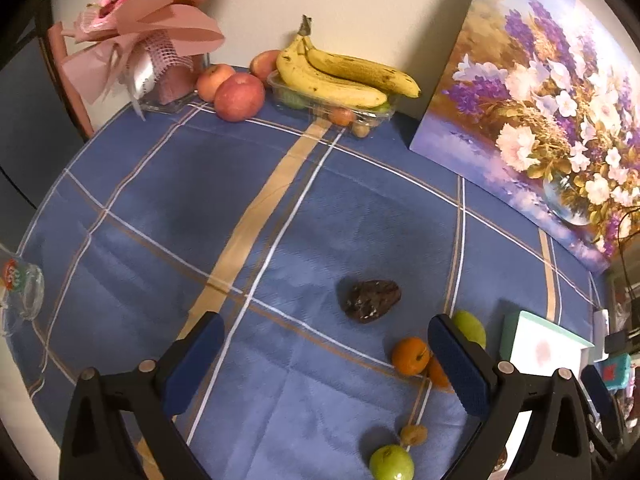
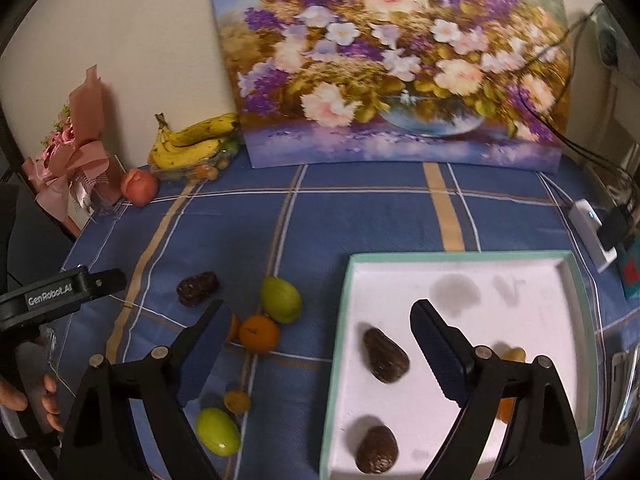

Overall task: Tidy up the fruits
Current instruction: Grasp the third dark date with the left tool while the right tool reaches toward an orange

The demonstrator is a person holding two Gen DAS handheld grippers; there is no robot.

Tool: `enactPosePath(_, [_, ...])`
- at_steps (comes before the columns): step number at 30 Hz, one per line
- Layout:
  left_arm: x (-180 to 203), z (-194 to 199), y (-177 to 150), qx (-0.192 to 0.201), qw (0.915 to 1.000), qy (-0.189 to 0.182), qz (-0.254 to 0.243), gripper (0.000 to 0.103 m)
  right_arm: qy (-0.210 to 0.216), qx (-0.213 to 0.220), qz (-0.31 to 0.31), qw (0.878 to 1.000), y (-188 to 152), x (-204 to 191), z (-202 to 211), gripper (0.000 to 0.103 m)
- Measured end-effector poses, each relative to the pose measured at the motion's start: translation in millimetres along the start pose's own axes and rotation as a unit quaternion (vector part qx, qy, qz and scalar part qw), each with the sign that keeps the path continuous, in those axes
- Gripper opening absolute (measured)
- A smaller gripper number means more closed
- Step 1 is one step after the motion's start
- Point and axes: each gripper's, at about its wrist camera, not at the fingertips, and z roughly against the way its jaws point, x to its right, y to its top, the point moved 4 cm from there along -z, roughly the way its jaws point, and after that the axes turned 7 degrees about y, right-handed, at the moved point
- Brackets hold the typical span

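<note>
My left gripper (image 1: pixel 325 322) hangs open over the blue checked cloth, nothing between its fingers. Just ahead of it lies a dark wrinkled fruit (image 1: pixel 372 300). By its right finger sit an orange (image 1: pixel 410 355) and a green fruit (image 1: pixel 470 326); another green fruit (image 1: pixel 391 462) and a small brown one (image 1: pixel 414 434) lie nearer. My right gripper (image 2: pixel 318 306) is open and empty, straddling the left rim of the white tray (image 2: pixel 460 255). Two brown fruits (image 2: pixel 386 356) lie in the tray, and orange pieces (image 2: pixel 514 354) are partly hidden behind the right finger.
Bananas (image 1: pixel 344 76) rest on a clear box of fruit at the back, with apples (image 1: pixel 239 96) and a pink bouquet (image 1: pixel 152 40) beside them. A flower painting (image 2: pixel 400 68) leans on the wall. A power strip (image 2: pixel 592 232) lies right of the tray. A hand (image 2: pixel 40 400) holds the left gripper.
</note>
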Motion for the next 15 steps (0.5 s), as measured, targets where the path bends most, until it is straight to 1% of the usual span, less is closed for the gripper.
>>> enactPosePath(6, [9,-16,8,-0.015,0.9997,-0.019,-0.002,0.099,0.011,-0.014,0.008,1.0,10,-10,-19,0.086])
enactPosePath(8, [14,-22,10,-0.017,0.9996,-0.02,-0.006,0.098,0.013,-0.023,0.012,1.0,11,-10,-29,0.077])
enactPosePath(9, [16,-27,11,-0.021,0.9995,-0.021,-0.009,0.098,0.015,-0.029,0.013,0.999,11,-10,-35,0.076])
enactPosePath(11, [20,-36,12,-0.027,0.9993,-0.024,-0.012,0.093,0.016,-0.038,0.017,0.999,10,-9,-46,0.076])
enactPosePath(15, [27,-59,13,-0.044,0.9986,-0.027,-0.014,0.089,0.022,-0.06,0.018,0.998,7,-4,-70,0.076])
